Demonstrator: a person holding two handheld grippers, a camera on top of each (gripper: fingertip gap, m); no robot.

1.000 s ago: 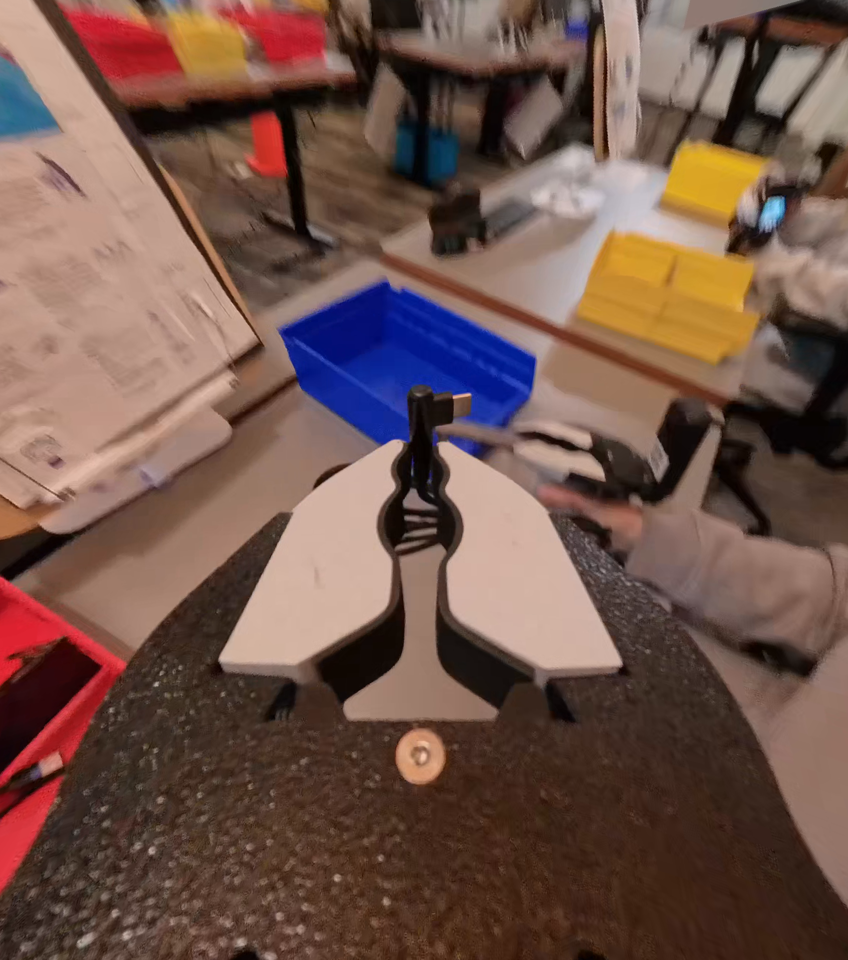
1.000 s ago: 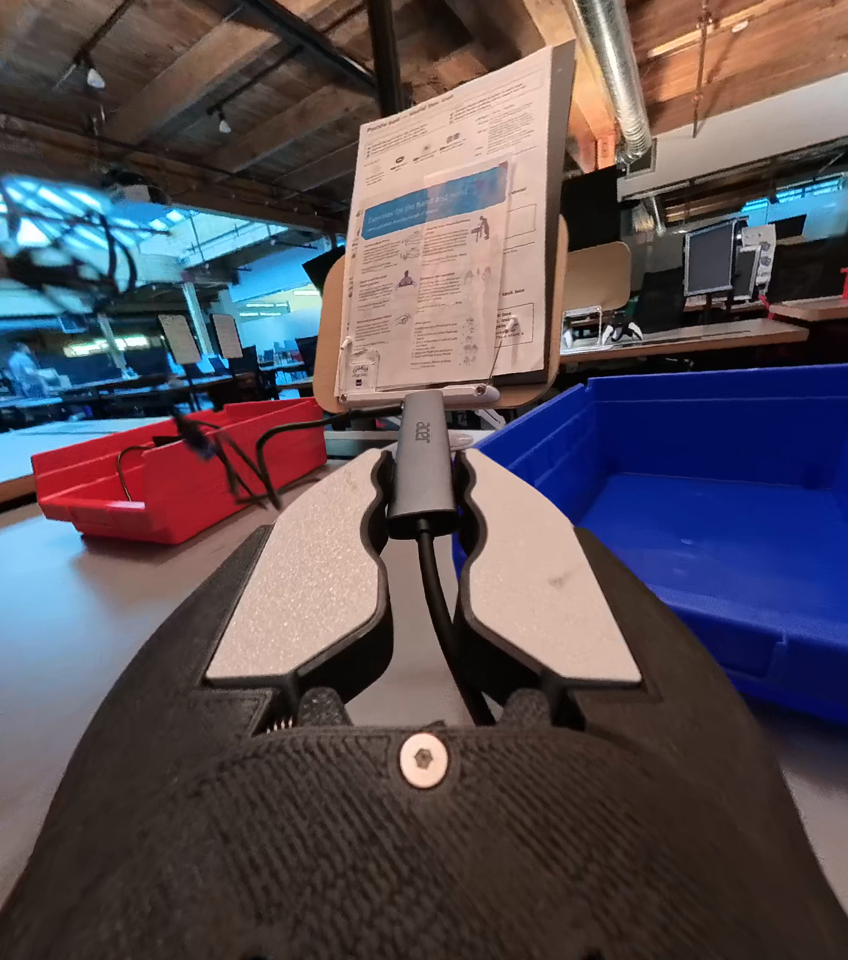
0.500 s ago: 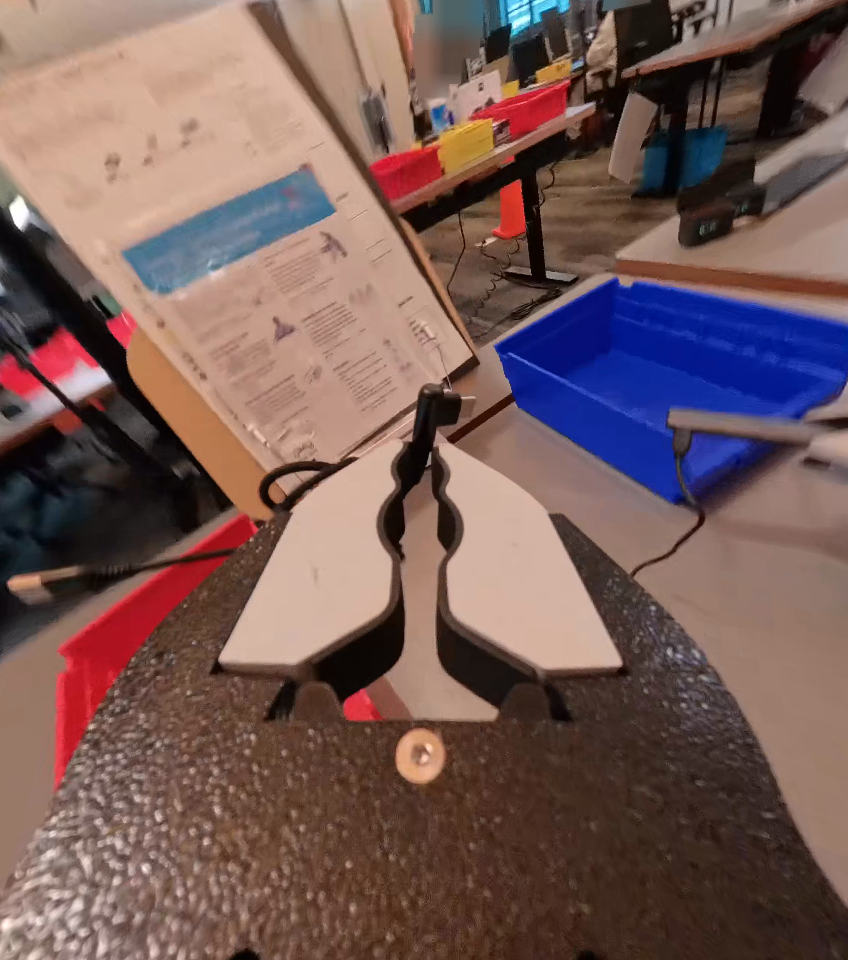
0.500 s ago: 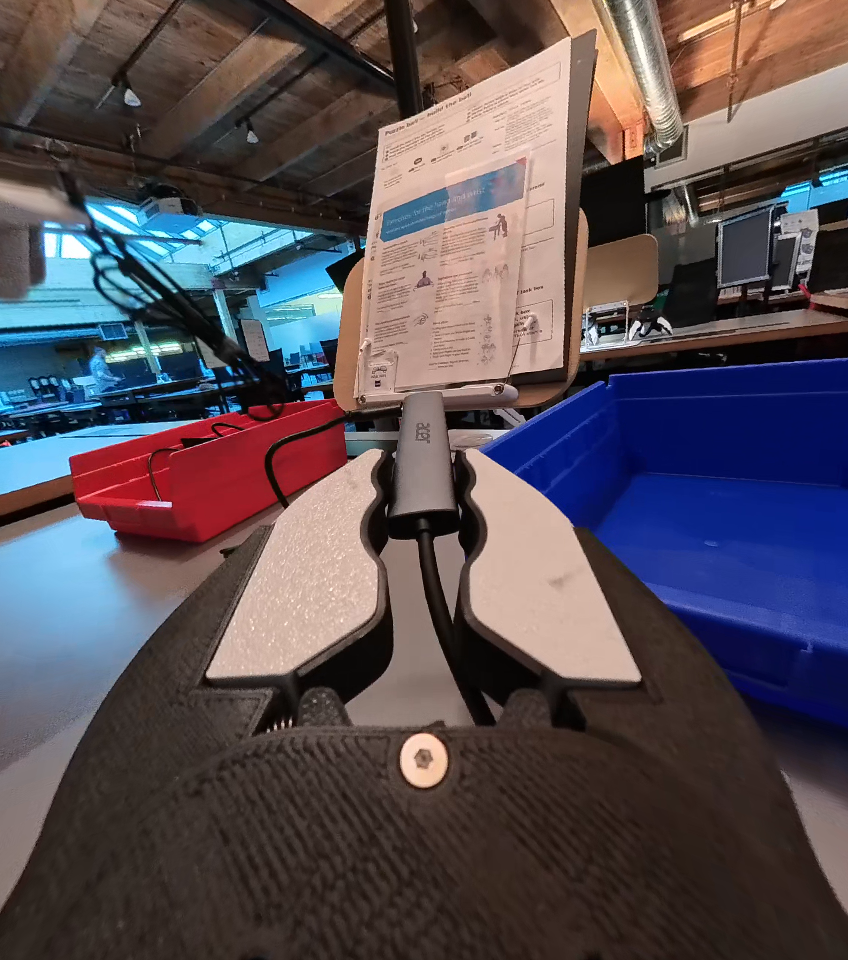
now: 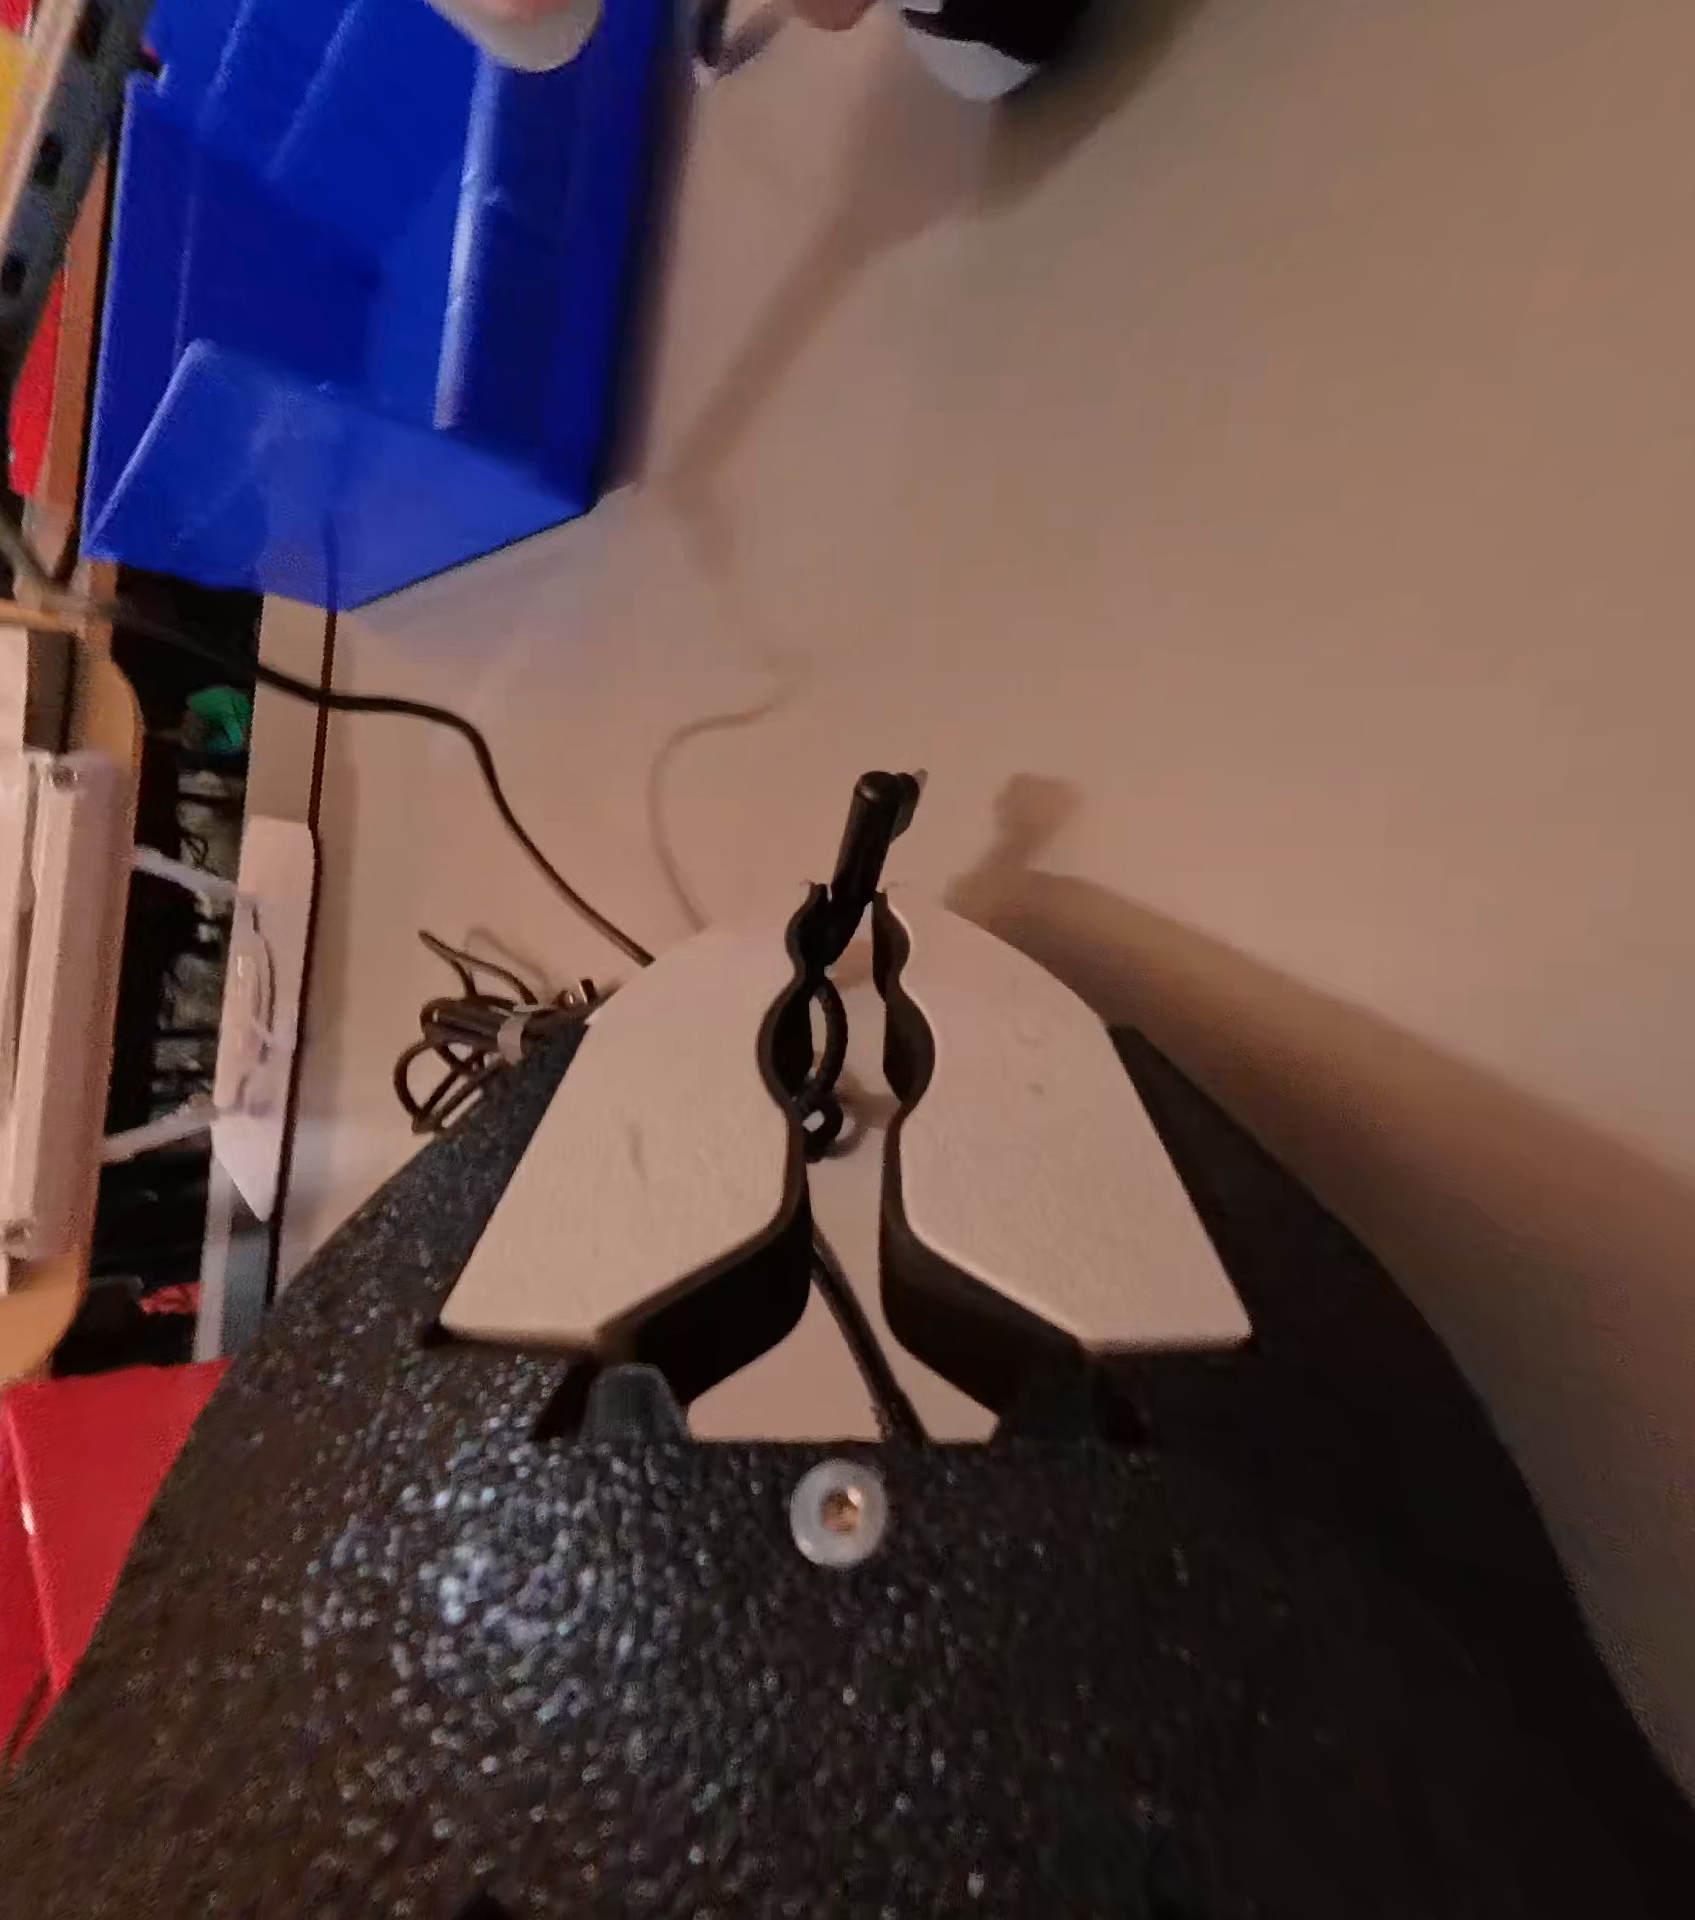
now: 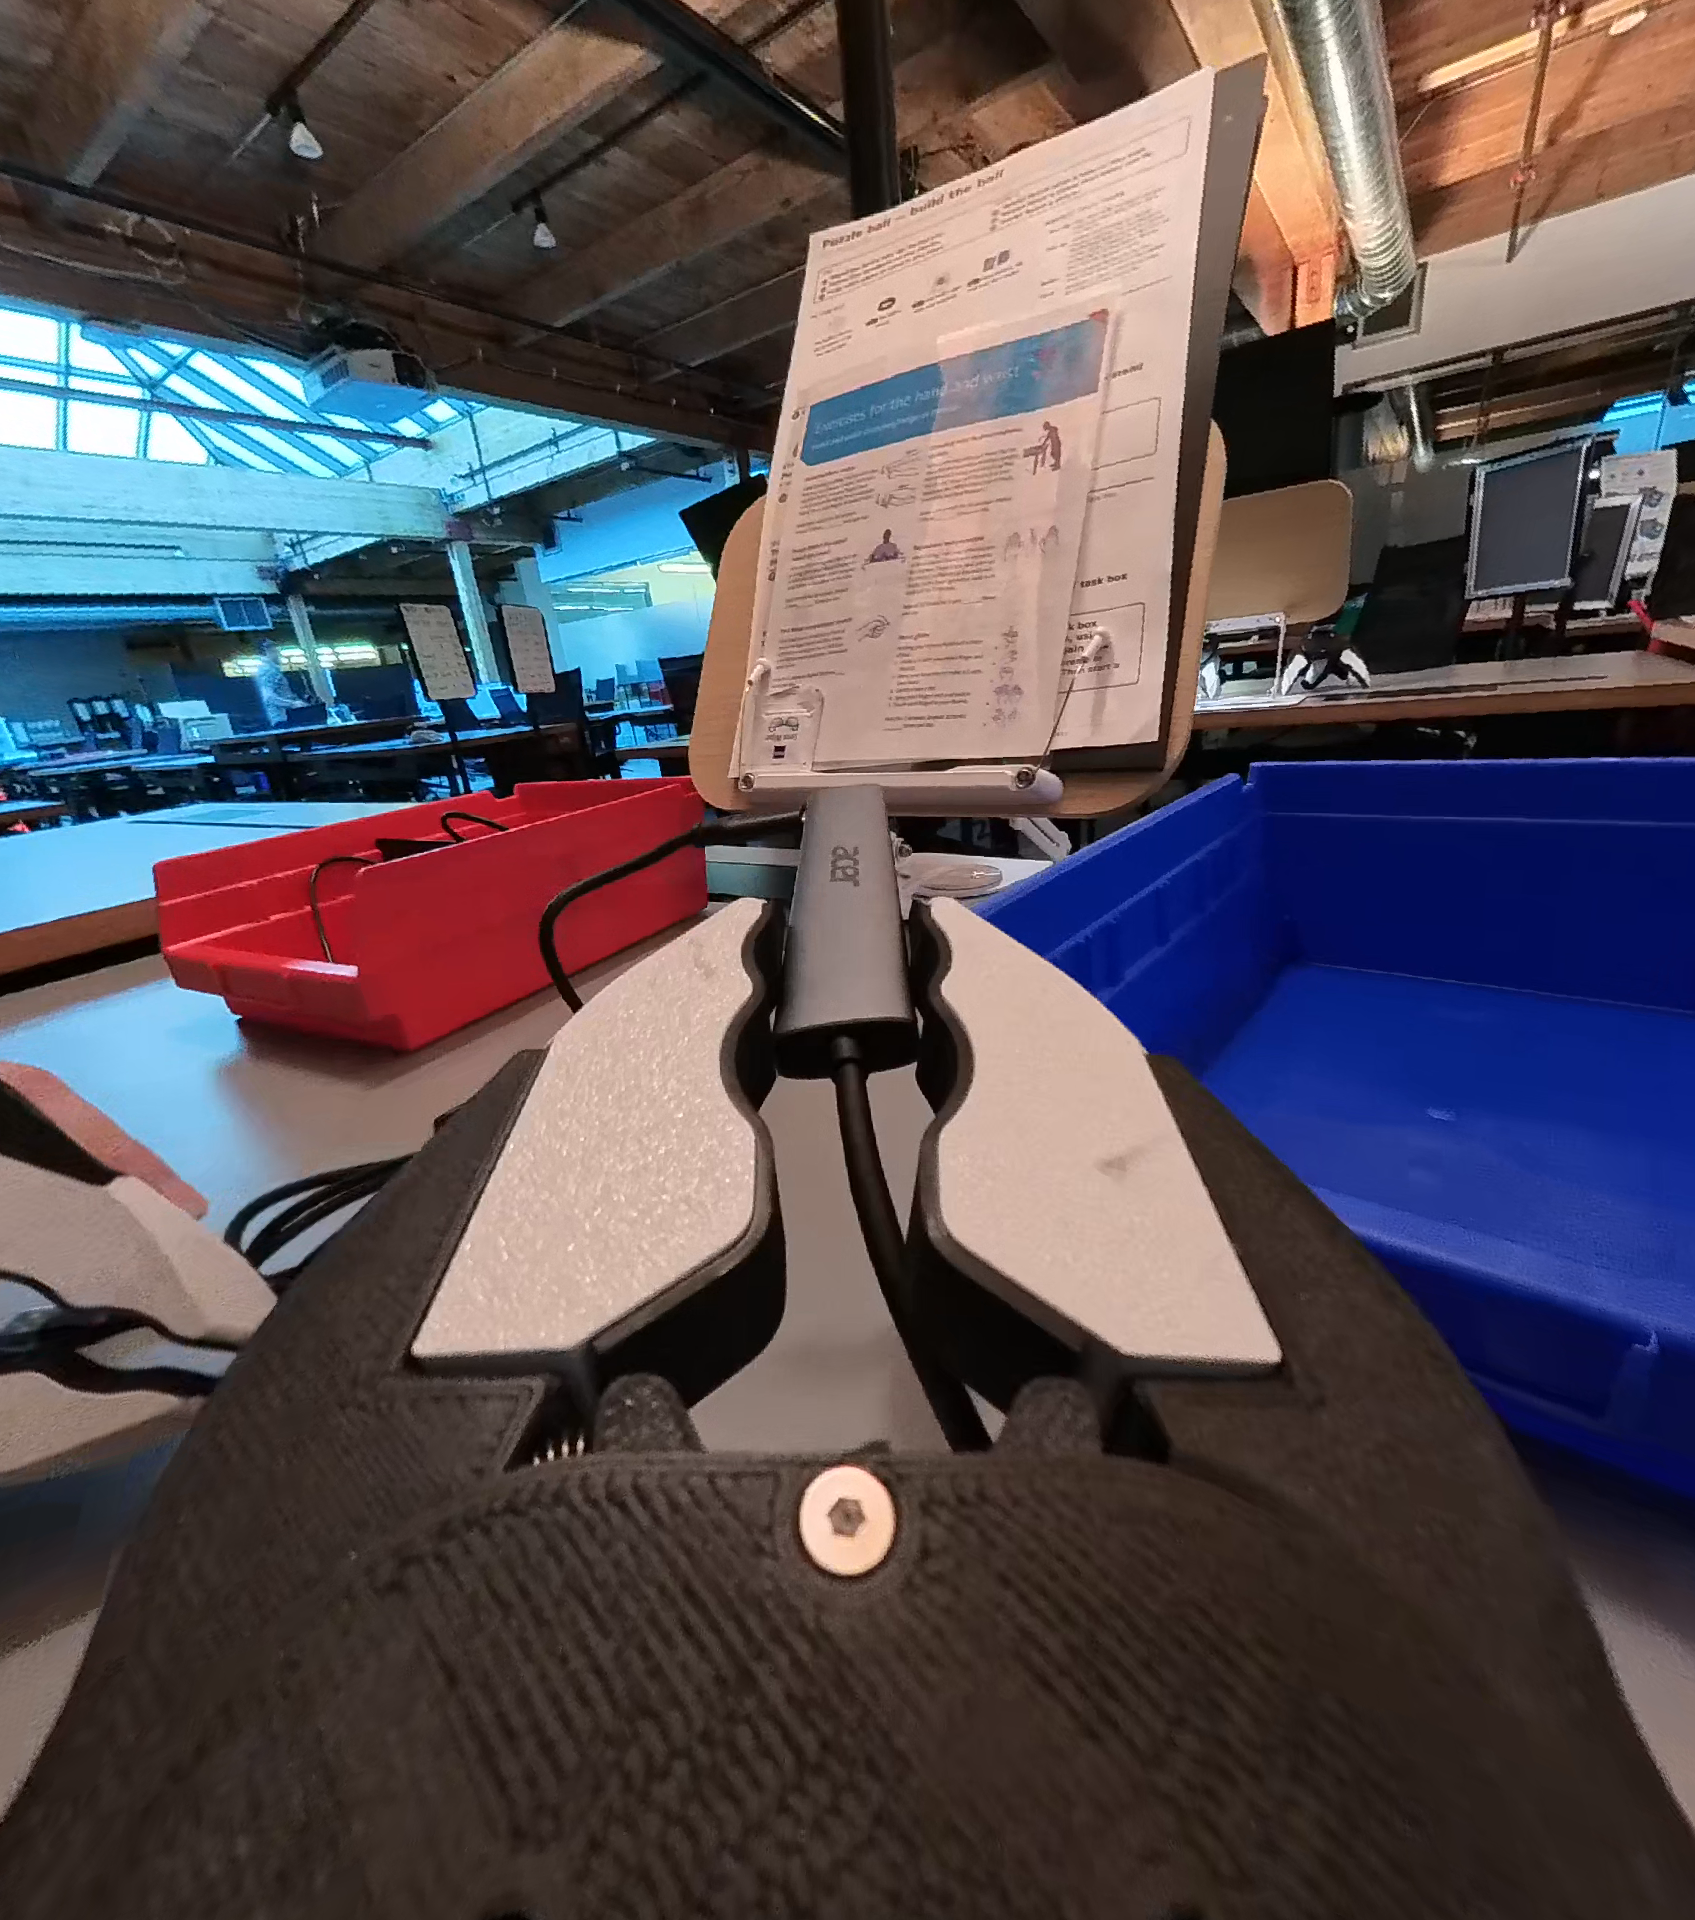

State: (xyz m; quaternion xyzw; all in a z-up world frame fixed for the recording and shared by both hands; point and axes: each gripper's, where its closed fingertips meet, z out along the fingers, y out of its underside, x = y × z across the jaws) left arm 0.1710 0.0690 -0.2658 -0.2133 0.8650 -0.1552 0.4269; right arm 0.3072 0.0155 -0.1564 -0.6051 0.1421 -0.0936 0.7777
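Right wrist view: right hand-held gripper (image 6: 845,966) clenched on slim grey metal hub (image 6: 845,914); left hand-held gripper (image 5: 848,914) pinching black angled cable plug (image 5: 869,831) above tabletop (image 5: 1342,520).

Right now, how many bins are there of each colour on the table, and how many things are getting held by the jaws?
Blue bin: 1
Red bin: 1
Grey adapter held by the right gripper: 1
Black cable plug held by the left gripper: 1
Total: 4
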